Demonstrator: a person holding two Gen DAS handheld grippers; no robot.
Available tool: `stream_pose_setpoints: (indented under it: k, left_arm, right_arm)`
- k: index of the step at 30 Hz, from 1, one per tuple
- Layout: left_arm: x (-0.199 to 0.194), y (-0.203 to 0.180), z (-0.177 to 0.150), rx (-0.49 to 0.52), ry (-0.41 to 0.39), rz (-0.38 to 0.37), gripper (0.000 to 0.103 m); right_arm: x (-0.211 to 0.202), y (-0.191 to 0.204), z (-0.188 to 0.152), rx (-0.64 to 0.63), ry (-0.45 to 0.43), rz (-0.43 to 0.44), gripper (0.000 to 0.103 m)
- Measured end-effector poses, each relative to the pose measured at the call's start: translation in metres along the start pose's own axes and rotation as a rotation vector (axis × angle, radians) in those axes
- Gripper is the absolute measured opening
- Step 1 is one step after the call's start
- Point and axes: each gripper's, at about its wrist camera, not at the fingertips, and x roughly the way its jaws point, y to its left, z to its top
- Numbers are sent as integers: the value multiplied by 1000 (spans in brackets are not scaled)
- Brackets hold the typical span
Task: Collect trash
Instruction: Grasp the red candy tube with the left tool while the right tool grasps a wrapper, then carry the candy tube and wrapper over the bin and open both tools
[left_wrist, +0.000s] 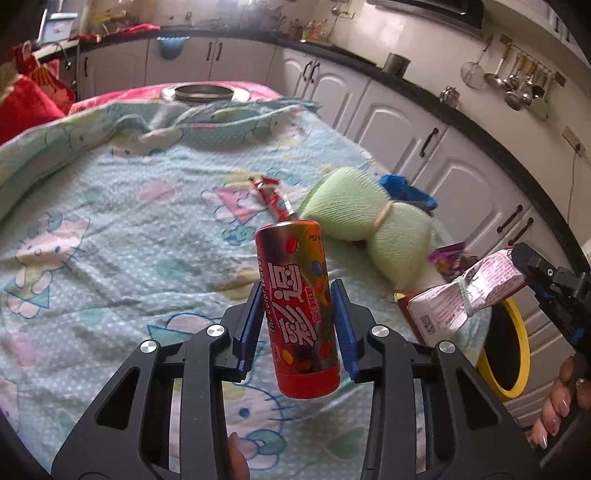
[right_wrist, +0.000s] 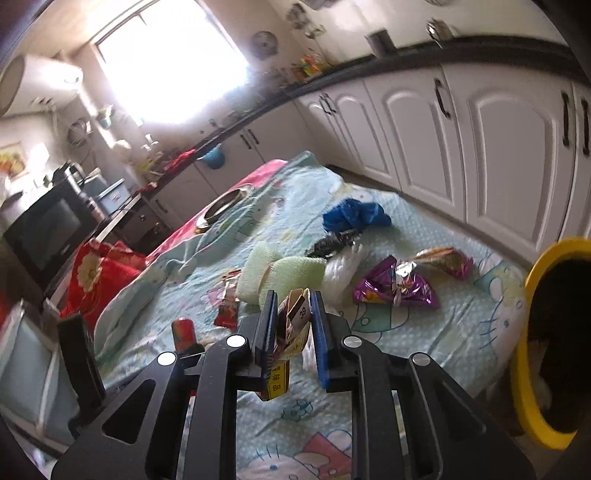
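The red candy tube (left_wrist: 299, 306) stands nearly upright between the blue pads (left_wrist: 341, 325) of the left gripper (left_wrist: 297, 325), lifted above the bed (left_wrist: 110, 229). The jaws are closed partway onto the tube's sides, one pad on each flank; the tube's lower cap hangs below the pads. In the right wrist view the same tube (right_wrist: 183, 332) appears at lower left.

The crumpled pink carton (left_wrist: 469, 291) is clamped at one end by the right gripper (right_wrist: 293, 332) and held out in the air near the bed's right edge. In the right wrist view the carton (right_wrist: 291, 325) sits folded between the two narrowly spaced pads, with its lower end hanging beneath them. The yellow-rimmed bin (right_wrist: 532, 369) stands just beside the bed, below and to the right of this gripper.

Remaining items on the bed:
- a red snack wrapper (left_wrist: 273, 197), lying flat beyond the tube;
- a green towel roll (left_wrist: 354, 218), tied at its middle, next to the wrapper;
- a purple foil wrapper (right_wrist: 395, 290), near the bin side of the bed;
- a second foil wrapper (right_wrist: 448, 260), brown and pink, just beyond the purple one;
- a dark crumpled wrapper (right_wrist: 332, 242), touching a blue cloth (right_wrist: 354, 216);
- a metal basin (left_wrist: 205, 92), at the far end of the bed.

White cabinets (right_wrist: 480, 140) run along the bed's right side.
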Motion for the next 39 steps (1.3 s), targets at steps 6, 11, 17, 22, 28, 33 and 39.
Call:
stream_pose_setpoints:
  k: [6,11,17,22,28,33,39]
  left_arm:
    - [-17,-28,7,68,-62,-41,29]
    - [-19,-57,13,121,-91,-76,29]
    - [-16,-92,18,180,-100,-126,29]
    - [-14,-112,18,223,-108,-154,29]
    - [-12,-132,18,261,-111,-180,29]
    - [-9,-146,16,291,-110,-202,29]
    - [-5,-166,14,320,-109,-235,29]
  right_arm:
    - [-25,6,5,-59,-35,10,18]
    - [-44,-3,8,-59,-57,-1,18]
    - [-64,-21,10,-39,-85,-36,18]
    - [-82,-39,13,-9,-118,-72,18]
    - [-101,-57,14,26,-155,-110,18]
    - [-115,-70,15,47,-184,-143,18]
    - [-133,-85,14,66,-219,-196,18]
